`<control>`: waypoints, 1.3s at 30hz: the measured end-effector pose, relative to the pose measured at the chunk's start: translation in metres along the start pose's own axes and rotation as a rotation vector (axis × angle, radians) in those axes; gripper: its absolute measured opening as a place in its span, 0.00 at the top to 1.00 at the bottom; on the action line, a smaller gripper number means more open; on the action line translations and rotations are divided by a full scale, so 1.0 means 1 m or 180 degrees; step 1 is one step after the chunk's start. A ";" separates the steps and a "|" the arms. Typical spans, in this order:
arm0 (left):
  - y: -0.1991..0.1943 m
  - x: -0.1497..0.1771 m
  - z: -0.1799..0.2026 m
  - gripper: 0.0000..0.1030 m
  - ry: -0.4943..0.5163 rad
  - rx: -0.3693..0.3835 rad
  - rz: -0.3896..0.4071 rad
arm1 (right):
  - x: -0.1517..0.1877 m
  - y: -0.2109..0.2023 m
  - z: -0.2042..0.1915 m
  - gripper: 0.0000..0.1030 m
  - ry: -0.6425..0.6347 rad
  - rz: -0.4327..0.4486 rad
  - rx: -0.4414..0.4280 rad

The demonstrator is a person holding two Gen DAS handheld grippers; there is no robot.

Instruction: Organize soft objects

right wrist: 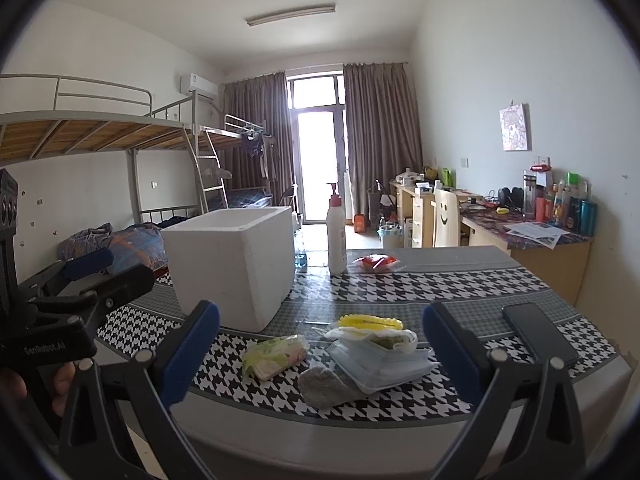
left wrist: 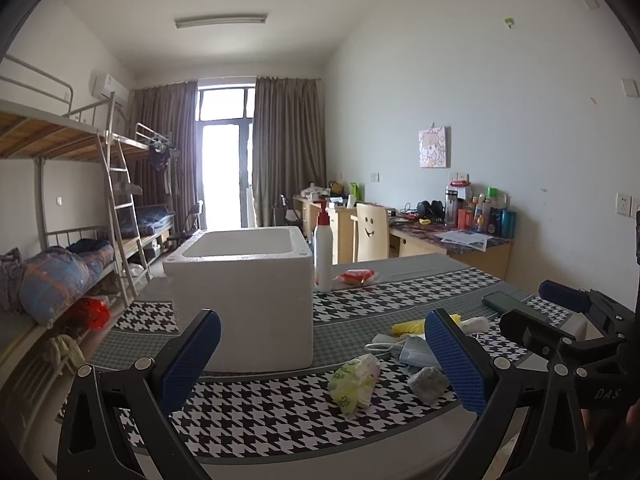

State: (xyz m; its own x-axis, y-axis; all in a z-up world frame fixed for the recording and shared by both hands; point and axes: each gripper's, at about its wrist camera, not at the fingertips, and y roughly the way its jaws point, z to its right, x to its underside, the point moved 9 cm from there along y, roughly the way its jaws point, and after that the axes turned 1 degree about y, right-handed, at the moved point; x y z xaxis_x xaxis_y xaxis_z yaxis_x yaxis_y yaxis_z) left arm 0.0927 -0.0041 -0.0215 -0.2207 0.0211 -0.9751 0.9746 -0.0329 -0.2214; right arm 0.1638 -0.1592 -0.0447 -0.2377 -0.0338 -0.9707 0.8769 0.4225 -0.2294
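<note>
A small heap of soft things lies on the houndstooth table cloth (right wrist: 440, 284): a green-and-white tissue pack (right wrist: 276, 354) (left wrist: 356, 380), a grey cloth lump (right wrist: 328, 384) (left wrist: 428, 384), blue face masks (right wrist: 380, 364) (left wrist: 414, 350), a white pad (right wrist: 372, 336) and a yellow item (right wrist: 370, 323) (left wrist: 412, 326). An open white foam box (left wrist: 244, 296) (right wrist: 232, 264) stands to their left. My left gripper (left wrist: 323, 316) hovers open in front of the box. My right gripper (right wrist: 321, 307) is open just short of the heap, with nothing held.
A dark phone (right wrist: 540, 332) lies right of the heap. A white pump bottle (right wrist: 337, 236) and a red-and-white packet (right wrist: 378, 262) stand behind the box. Bunk beds fill the left side of the room and cluttered desks the right. A hand holds the left gripper handle (right wrist: 48, 344).
</note>
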 end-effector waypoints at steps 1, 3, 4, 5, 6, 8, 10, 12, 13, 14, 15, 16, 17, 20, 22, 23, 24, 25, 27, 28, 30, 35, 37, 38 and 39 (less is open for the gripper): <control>0.001 0.000 0.000 0.01 0.0002 -0.0006 -0.0002 | 0.000 0.001 0.000 0.01 -0.0002 -0.0002 0.0003; 0.002 0.000 0.000 0.01 0.0003 -0.0017 -0.0008 | 0.001 0.001 0.000 0.01 0.0000 -0.0004 0.0004; 0.003 0.000 -0.001 0.01 -0.0001 -0.0022 -0.0019 | 0.001 0.001 0.000 0.01 0.0001 -0.0007 0.0000; 0.004 0.001 -0.001 0.01 -0.0012 -0.0023 -0.0029 | 0.001 0.001 0.000 0.01 0.0001 -0.0010 -0.0001; 0.005 0.001 -0.002 0.01 -0.0018 -0.0021 -0.0039 | 0.001 0.002 0.000 0.01 0.0001 -0.0008 0.0001; 0.006 0.002 -0.002 0.01 -0.0016 -0.0027 -0.0038 | 0.001 0.002 0.000 0.01 0.0002 -0.0013 -0.0002; 0.008 0.003 -0.001 0.01 -0.0012 0.0000 -0.0054 | 0.002 0.003 0.001 0.01 0.0003 -0.0015 0.0007; 0.011 0.004 0.000 0.01 -0.0015 0.0026 -0.0082 | 0.002 0.004 0.002 0.01 0.0005 -0.0025 0.0007; 0.012 0.005 0.000 0.01 -0.0015 0.0042 -0.0091 | 0.002 0.005 0.003 0.01 0.0003 -0.0031 0.0015; 0.012 0.005 0.000 0.01 -0.0015 0.0051 -0.0094 | 0.002 0.006 0.003 0.01 0.0000 -0.0035 0.0019; 0.012 0.005 -0.001 0.01 -0.0022 0.0045 -0.0089 | 0.002 0.007 0.003 0.01 -0.0002 -0.0040 0.0020; 0.013 0.005 -0.001 0.01 -0.0026 0.0041 -0.0085 | 0.002 0.008 0.004 0.01 0.0000 -0.0044 0.0021; 0.014 0.005 -0.002 0.01 -0.0035 0.0037 -0.0089 | 0.002 0.009 0.004 0.01 0.0001 -0.0047 0.0020; 0.018 0.006 -0.003 0.01 -0.0033 0.0054 -0.0124 | 0.003 0.013 0.004 0.00 0.0004 -0.0066 0.0028; 0.020 0.007 -0.002 0.01 -0.0014 0.0067 -0.0137 | 0.004 0.015 0.005 0.00 0.0002 -0.0077 0.0032; 0.021 0.007 -0.002 0.01 -0.0019 0.0079 -0.0145 | 0.004 0.016 0.006 0.01 0.0005 -0.0083 0.0035; 0.022 0.008 -0.002 0.01 -0.0027 0.0103 -0.0161 | 0.004 0.018 0.006 0.01 0.0008 -0.0092 0.0032; 0.023 0.009 -0.002 0.01 -0.0029 0.0113 -0.0170 | 0.005 0.019 0.006 0.01 0.0004 -0.0102 0.0032; 0.027 0.010 -0.002 0.01 -0.0031 0.0111 -0.0194 | 0.005 0.022 0.007 0.01 -0.0011 -0.0119 0.0047; 0.028 0.011 -0.002 0.01 -0.0029 0.0110 -0.0207 | 0.006 0.023 0.008 0.01 -0.0014 -0.0127 0.0051; 0.033 0.013 -0.002 0.01 -0.0035 0.0114 -0.0247 | 0.007 0.025 0.009 0.01 -0.0006 -0.0142 0.0055; 0.042 0.019 0.002 0.01 -0.0020 0.0178 -0.0328 | 0.011 0.032 0.014 0.01 0.0010 -0.0194 0.0085; 0.045 0.021 0.004 0.01 0.0000 0.0204 -0.0371 | 0.013 0.034 0.015 0.01 0.0009 -0.0212 0.0094; 0.047 0.023 0.005 0.01 0.0009 0.0214 -0.0390 | 0.013 0.035 0.015 0.01 0.0010 -0.0217 0.0104; 0.049 0.024 0.006 0.01 0.0014 0.0225 -0.0415 | 0.013 0.035 0.016 0.01 0.0015 -0.0223 0.0105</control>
State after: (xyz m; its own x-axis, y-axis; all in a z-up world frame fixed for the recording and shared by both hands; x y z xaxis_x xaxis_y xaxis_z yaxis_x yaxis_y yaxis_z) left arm 0.1352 -0.0111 -0.0562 -0.3451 0.0341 -0.9379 0.9326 -0.0997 -0.3468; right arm 0.1982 -0.1593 -0.0669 -0.3009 -0.0579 -0.9519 0.8712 0.3893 -0.2990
